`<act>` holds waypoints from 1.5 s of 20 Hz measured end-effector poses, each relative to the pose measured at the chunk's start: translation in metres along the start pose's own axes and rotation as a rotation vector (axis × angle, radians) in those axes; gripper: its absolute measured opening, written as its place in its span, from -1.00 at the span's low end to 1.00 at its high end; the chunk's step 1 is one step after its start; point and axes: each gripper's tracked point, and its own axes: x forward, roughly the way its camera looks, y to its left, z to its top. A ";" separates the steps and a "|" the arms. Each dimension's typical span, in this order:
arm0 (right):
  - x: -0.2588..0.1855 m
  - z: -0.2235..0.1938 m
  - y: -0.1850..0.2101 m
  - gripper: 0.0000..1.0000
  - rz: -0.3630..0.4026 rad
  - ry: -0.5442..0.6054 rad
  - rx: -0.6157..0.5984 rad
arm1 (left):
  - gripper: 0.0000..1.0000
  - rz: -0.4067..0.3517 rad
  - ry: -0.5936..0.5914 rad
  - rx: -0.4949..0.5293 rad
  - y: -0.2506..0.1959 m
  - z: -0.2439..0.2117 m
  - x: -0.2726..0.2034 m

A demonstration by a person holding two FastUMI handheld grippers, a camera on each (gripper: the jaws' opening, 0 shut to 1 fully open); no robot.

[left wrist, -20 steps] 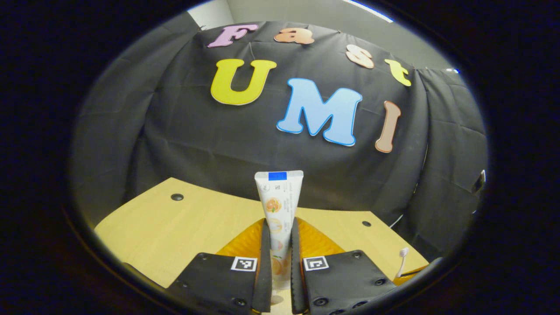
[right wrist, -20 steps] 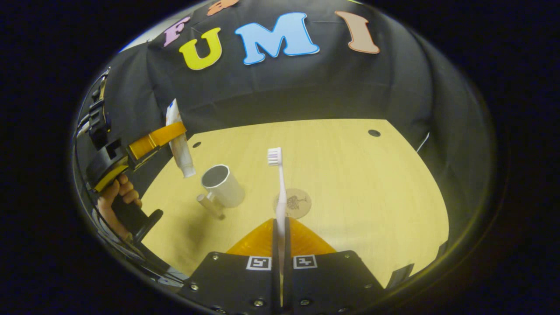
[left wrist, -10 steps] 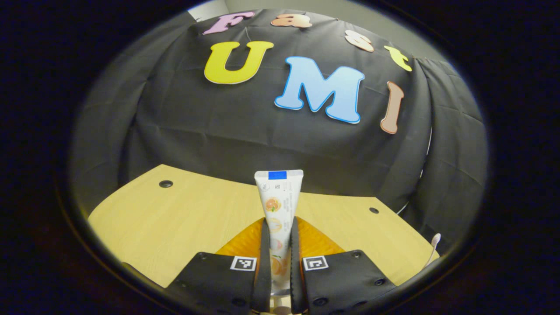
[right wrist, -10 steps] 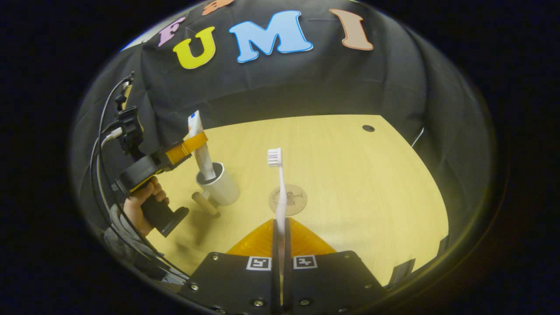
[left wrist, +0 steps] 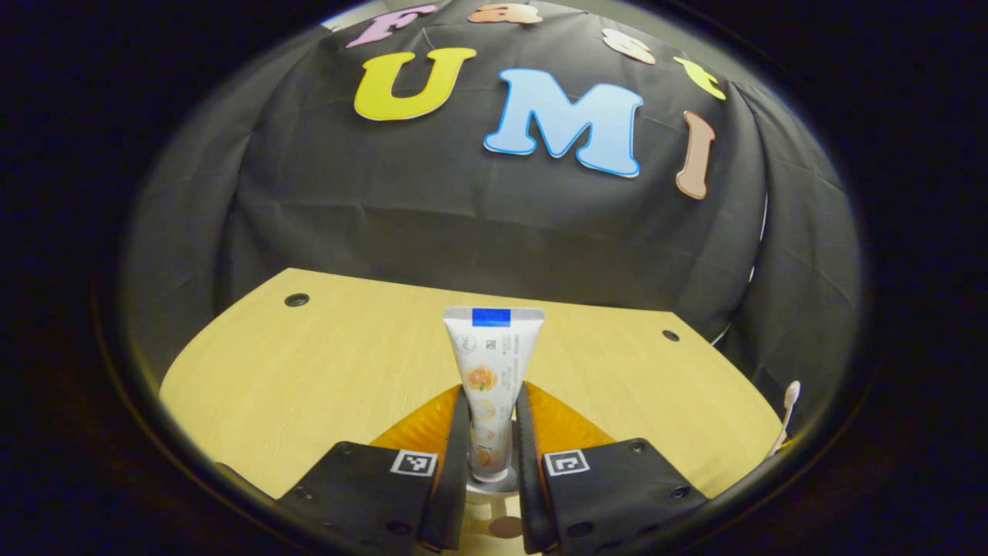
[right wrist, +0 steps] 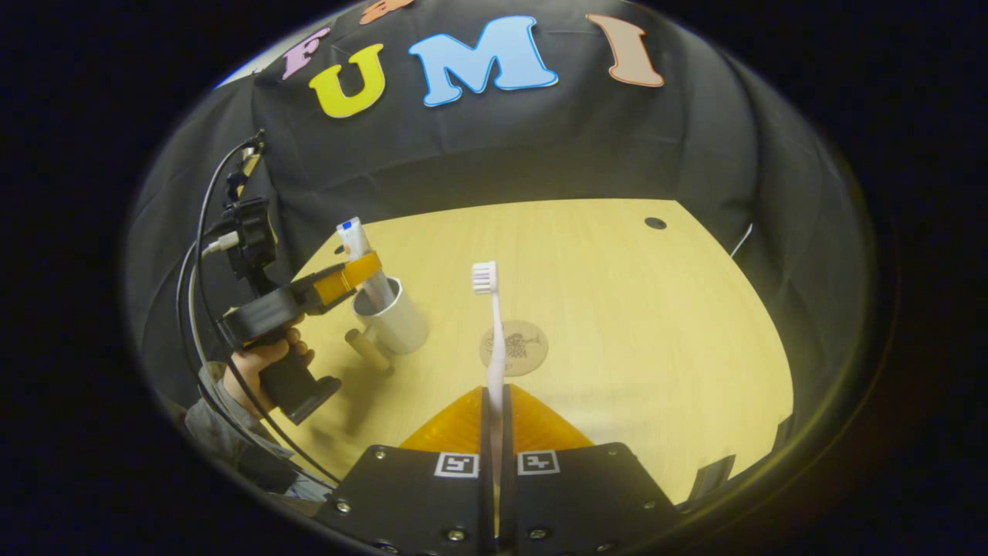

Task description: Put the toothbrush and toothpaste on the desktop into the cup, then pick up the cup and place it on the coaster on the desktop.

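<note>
One toothpaste tube (left wrist: 492, 378), one toothbrush (right wrist: 492, 340), one cup (right wrist: 392, 315), one coaster (right wrist: 514, 348) and two grippers are on show above a single wooden desktop (right wrist: 617, 309).

In the left gripper view the left gripper (left wrist: 492, 463) has its two fingers narrowed around the tube, though a thin gap seems to show on each side, so I cannot tell whether both press on it. The tube stands upright, long axis running 6 to 12 o'clock, flat crimped end at 12 and its lower end sunk in the cup's mouth (left wrist: 492, 486), of which only a pale sliver of rim is visible between the fingers. The toothbrush head (left wrist: 789, 398) peeks in at about 4 o'clock, its handle cut off by the edge of the view.

In the right gripper view the right gripper (right wrist: 494, 432) is pinched tight on the toothbrush handle. The brush points straight up the view, bristle head at 12, long axis 6 to 12 o'clock; the gripped end is hidden between the fingers. The coaster lies flat just behind the handle, partly covered by it. At about 9 o'clock the left gripper (right wrist: 351, 274), held by a hand (right wrist: 266, 363), holds the tube (right wrist: 363, 255) leaning slightly toward 11, bottom inside the cup. The cup stands upright on the desktop, its handle (right wrist: 369, 351) sticking out toward 7 o'clock, well apart from the coaster.
</note>
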 end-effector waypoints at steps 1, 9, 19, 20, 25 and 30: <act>0.000 0.000 0.002 -0.92 0.006 0.000 -0.001 | -0.34 -0.007 0.021 0.011 -0.003 -0.008 -0.001; 0.002 0.006 0.012 -0.92 0.034 -0.016 -0.007 | 0.68 -0.023 0.018 0.059 -0.013 -0.005 -0.012; 0.014 0.066 0.057 -0.93 0.169 -0.188 -0.062 | 0.75 0.000 0.036 0.031 0.002 -0.002 -0.055; 0.016 0.075 0.065 -0.93 0.186 -0.218 -0.077 | 0.75 0.001 0.042 0.029 0.003 -0.001 -0.060; 0.030 0.114 0.104 -0.93 0.270 -0.371 -0.119 | 0.75 -0.020 0.071 -0.004 0.000 -0.001 -0.080; 0.055 0.138 0.132 -0.93 0.315 -0.447 -0.140 | 0.77 -0.057 0.151 -0.032 -0.002 -0.019 -0.102</act>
